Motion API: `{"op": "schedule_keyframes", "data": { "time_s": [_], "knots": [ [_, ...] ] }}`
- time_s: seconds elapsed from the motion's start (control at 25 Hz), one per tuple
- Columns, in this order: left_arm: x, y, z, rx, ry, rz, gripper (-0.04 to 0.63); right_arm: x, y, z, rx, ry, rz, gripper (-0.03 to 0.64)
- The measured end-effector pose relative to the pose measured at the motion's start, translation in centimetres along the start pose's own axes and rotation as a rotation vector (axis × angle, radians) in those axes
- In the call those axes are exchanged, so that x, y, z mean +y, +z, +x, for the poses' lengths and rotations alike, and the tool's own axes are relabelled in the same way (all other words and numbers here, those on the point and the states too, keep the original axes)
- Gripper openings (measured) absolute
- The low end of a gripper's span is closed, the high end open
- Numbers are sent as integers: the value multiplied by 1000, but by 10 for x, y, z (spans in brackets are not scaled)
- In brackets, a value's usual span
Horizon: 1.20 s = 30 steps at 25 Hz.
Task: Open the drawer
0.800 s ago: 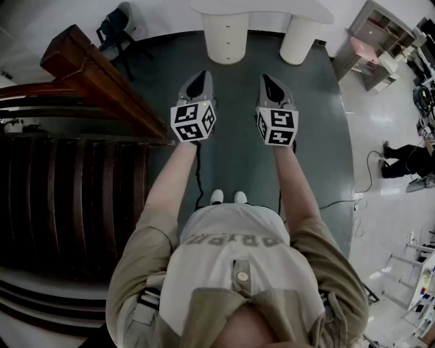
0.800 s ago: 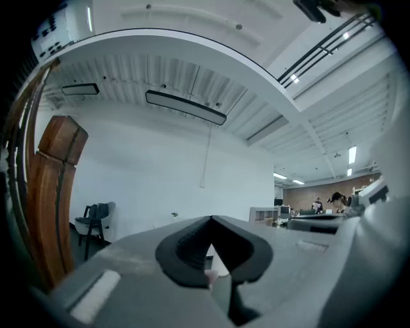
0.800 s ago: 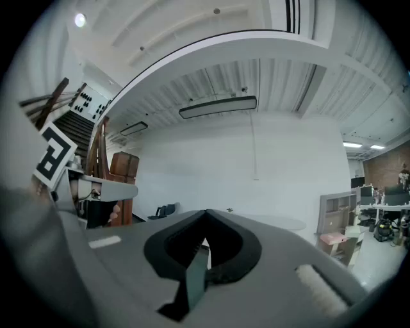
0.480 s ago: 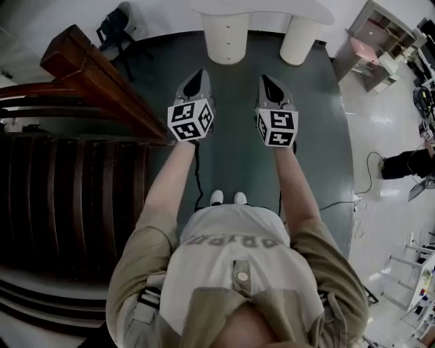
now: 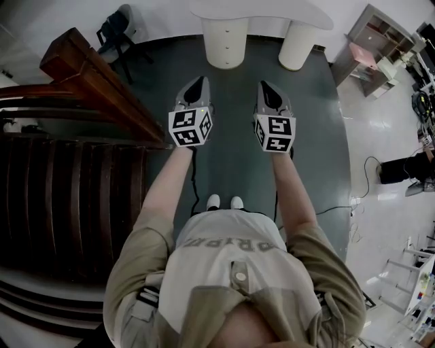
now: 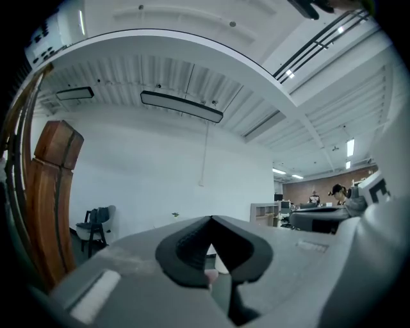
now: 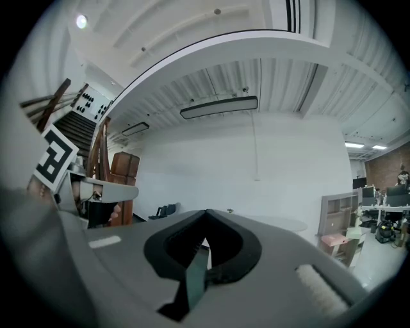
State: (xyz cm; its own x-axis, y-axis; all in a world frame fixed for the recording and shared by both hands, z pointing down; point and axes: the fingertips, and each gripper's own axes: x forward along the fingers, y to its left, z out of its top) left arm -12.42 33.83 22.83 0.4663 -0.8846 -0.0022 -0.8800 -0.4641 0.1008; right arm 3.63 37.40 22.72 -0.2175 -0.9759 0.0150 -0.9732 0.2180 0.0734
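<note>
- The drawer pedestal (image 5: 225, 42) stands under the white tabletop (image 5: 262, 12) at the far edge of the dark floor (image 5: 238, 163). It is a pale, rounded column, and its front faces the person.
- Small dark dots down that front look like knobs marking stacked drawers, though they are too small to be sure which drawer is meant.
- A second pale support (image 5: 296, 44) stands to its right under the same tabletop and shows no knobs.
- The left tongs (image 5: 197, 81) are pressed fully together with nothing between them. They are held level and point ahead toward the pedestal.
- The right tongs (image 5: 264, 87) are likewise closed tight and empty. They sit level beside the left, the two well apart from each other.
- The pedestal lies straight ahead of both tongs and well apart from them, between their two lines and a little closer to the left one. I judge the left hand the nearer for the reach.
- A drawer there would slide out toward the person, so the tongs must first open and then close on a knob. None of that has started.
- The person's white shoes (image 5: 224, 202) are on the floor just below the tongs.
- A dark wooden staircase (image 5: 68, 197) with its handrail (image 5: 102, 81) fills the left.
- A black chair (image 5: 112, 28) is beyond the stairs, and a shelf unit (image 5: 380, 27) is at far right.
</note>
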Motion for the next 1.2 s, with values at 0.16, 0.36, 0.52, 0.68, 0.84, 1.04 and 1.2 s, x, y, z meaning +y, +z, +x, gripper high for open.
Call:
{"op": "schedule_keyframes", "data": {
  "time_s": [0.16, 0.36, 0.52, 0.68, 0.84, 1.04, 1.2],
  "knots": [
    [-5, -3, 6, 9, -3, 30, 6, -7, -1, 3, -7, 2, 33, -2],
    [-16, -3, 15, 14, -10, 43, 13, -19, 10, 4, -56, 24, 128, 3],
    [-22, 0, 24, 20, -35, 10, 296, -23, 12, 11, -52, 83, 218, 385],
    [-22, -2, 29, 15, -22, 2, 353, -33, 1, 17, 0, 74, 180, 495],
    [-18, -8, 32, 23, 5, -29, 353, -43, -8, 18, 16, 70, 197, 500],
    [-14, -10, 40, 24, 37, -25, 353, -57, -15, 23, 29, 68, 198, 500],
    [2, -22, 48, 54, 61, -19, 353, -61, -29, 37, 53, 61, 210, 500]
  ]
}}
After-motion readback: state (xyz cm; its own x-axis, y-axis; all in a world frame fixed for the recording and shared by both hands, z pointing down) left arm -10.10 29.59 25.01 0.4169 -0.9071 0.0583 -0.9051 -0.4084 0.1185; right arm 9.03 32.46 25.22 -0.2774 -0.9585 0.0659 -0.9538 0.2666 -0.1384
